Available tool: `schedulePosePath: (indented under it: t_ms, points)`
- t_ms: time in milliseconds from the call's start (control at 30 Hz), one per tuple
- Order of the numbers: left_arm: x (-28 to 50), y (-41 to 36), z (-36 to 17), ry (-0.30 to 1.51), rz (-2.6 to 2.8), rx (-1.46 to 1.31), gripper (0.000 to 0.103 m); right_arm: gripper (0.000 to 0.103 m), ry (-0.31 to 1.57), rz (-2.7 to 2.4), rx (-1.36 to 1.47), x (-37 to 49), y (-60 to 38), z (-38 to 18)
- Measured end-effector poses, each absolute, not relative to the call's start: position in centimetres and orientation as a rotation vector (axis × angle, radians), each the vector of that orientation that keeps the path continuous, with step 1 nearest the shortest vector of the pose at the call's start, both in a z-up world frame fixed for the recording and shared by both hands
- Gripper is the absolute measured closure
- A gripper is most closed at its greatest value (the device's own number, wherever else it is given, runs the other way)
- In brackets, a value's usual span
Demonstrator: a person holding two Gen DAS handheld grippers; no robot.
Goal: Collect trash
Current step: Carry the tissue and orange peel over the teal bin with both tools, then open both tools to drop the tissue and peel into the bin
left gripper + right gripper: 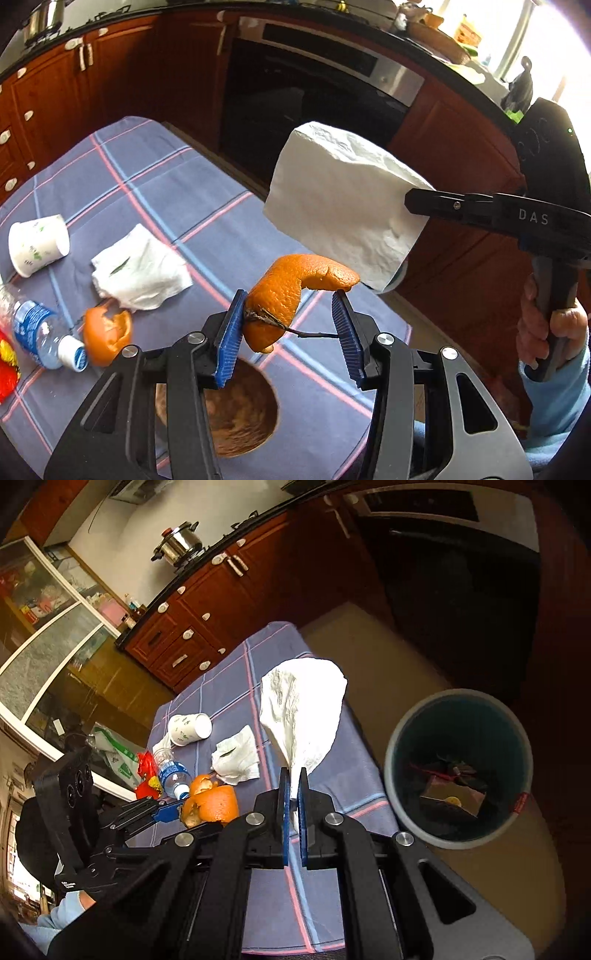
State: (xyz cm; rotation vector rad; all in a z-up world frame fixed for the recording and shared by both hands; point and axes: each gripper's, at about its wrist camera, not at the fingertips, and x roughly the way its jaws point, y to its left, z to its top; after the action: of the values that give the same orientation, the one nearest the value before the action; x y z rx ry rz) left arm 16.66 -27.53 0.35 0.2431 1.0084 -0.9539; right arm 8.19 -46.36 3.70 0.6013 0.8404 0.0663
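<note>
Gripping a curl of orange peel (291, 291) above the checked tablecloth (155, 177), my left gripper (291, 328) is clamped. Right wrist view: my right gripper (293, 805) pinches a white napkin (303, 716) above that tablecloth's edge, the trash bin (402, 738) nearby.

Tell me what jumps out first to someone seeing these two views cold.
A white paper napkin hangs pinched in the right gripper above the table edge, with a round bin on the floor to its right. The left gripper holds an orange peel over the checked tablecloth, where a cup, bottle and tissue lie.
</note>
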Motion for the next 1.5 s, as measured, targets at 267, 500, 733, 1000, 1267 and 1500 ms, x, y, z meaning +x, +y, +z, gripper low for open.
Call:
schedulePosePath:
  t_ms: [267, 500, 733, 1000, 1267, 1500]
  points:
    - [15.3, -37.1, -0.8, 1.025, -1.063, 0.344, 0.054, 0.099, 0.818, -0.067, 0.68, 3.9, -53.4, 1.9]
    - [14.5, -43.4, -3.6, 1.063, -1.102, 0.44, 0.054, 0.099, 0.859, -0.147, 0.752, 2.8, -57.5, -1.8]
    - [14.9, -47.3, -6.6, 1.105, -1.099, 0.512, 0.054, 0.099, 0.915, -0.186, 0.812, 3.2, -60.0, -5.8]
    - [16.6, -49.5, -9.0, 1.15, -1.082, 0.535, 0.053, 0.099, 0.957, -0.198, 0.843, 4.5, -61.4, -8.6]
    - [17.6, -50.5, -10.1, 1.163, -1.08, 0.547, 0.053, 0.099, 0.97, -0.205, 0.847, 5.9, -61.9, -9.3]
    - [17.0, -50.6, -10.0, 1.166, -1.076, 0.554, 0.052, 0.096, 0.98, -0.208, 0.834, 7.0, -62.2, -9.4]
